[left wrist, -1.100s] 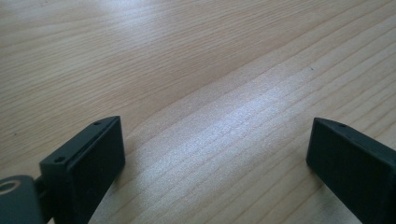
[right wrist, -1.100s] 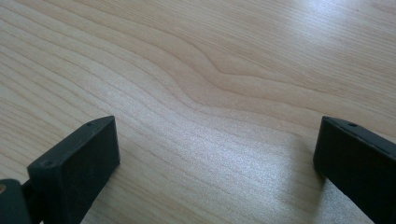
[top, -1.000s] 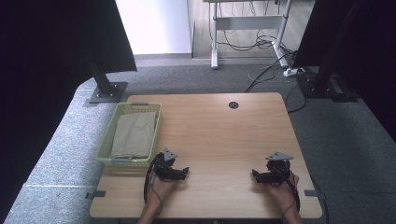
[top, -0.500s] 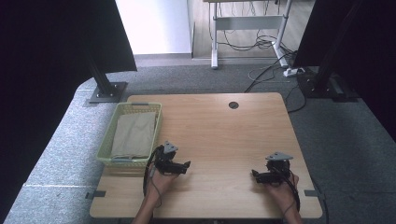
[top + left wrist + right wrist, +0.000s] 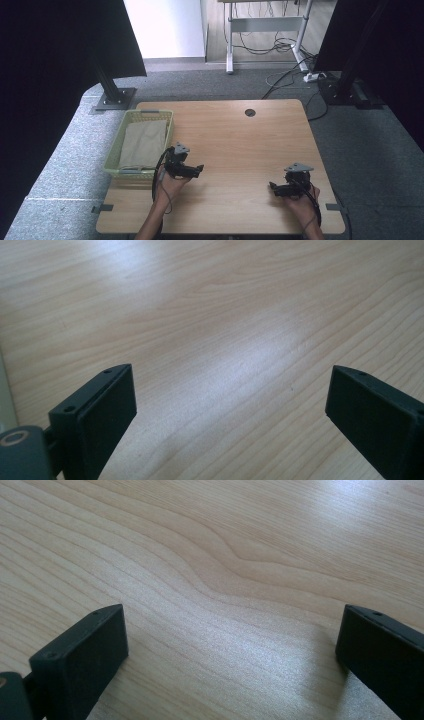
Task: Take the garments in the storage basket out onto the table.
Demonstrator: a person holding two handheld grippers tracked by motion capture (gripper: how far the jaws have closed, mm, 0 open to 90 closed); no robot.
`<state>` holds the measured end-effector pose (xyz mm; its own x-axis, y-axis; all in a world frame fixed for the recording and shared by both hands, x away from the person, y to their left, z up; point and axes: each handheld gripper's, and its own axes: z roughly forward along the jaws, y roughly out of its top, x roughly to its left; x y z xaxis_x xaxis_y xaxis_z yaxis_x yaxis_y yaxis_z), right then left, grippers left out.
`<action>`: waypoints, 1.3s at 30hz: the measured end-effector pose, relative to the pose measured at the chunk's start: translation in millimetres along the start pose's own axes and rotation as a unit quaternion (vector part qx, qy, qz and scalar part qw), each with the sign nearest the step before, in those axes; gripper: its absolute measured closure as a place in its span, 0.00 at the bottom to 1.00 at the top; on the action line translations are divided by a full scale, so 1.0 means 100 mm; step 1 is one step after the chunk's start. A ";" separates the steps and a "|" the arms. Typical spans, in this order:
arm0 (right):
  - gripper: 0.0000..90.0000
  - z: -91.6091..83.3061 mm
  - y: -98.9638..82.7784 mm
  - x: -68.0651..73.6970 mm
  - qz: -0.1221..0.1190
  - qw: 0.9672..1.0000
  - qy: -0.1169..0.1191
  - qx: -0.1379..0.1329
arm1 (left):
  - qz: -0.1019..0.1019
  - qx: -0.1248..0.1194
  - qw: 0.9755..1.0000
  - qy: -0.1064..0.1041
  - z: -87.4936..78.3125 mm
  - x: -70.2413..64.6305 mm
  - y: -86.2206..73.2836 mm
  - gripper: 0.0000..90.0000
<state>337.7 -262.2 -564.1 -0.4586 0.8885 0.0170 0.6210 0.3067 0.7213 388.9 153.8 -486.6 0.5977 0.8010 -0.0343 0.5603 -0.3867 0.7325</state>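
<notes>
High view takes in the whole wooden table [image 5: 235, 145], a green mesh basket [image 5: 116, 150] at its left edge with a folded beige cloth [image 5: 142, 144] lying inside, and a round cable hole [image 5: 250, 112] near the far edge. It also shows both hands and forearms coming in over the near edge. The gripper views give none of that, just close-up wood grain between black jaws.

Left gripper [image 5: 196, 170] sits just beside the basket's near right corner, pointing right toward the table's middle. In the left gripper view its jaws are spread wide, nothing between them, bare wood under them; a pale green sliver at the frame's left edge could be the basket, can't tell.

Right gripper [image 5: 272, 187] is near the near right corner of the table, pointing left, well apart from the basket and cloth. Jaws spread wide in its own view, holding nothing, hovering low over the wood.

Table: light wood-grain top, smooth, slight sheen. Jaws: flat black rectangular pads, matte. Basket: plastic lattice, rectangular.
</notes>
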 end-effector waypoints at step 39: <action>0.00 0.00 0.00 0.00 -0.002 1.000 0.002 0.000 | -0.072 -0.019 0.995 0.060 -0.32 1.05 0.32 0.02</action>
<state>338.1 -261.6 -564.0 -0.4641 0.8857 0.0165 0.6192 0.3110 0.7210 451.4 240.2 -444.8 0.4385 0.8966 -0.0619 0.6120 -0.2474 0.7512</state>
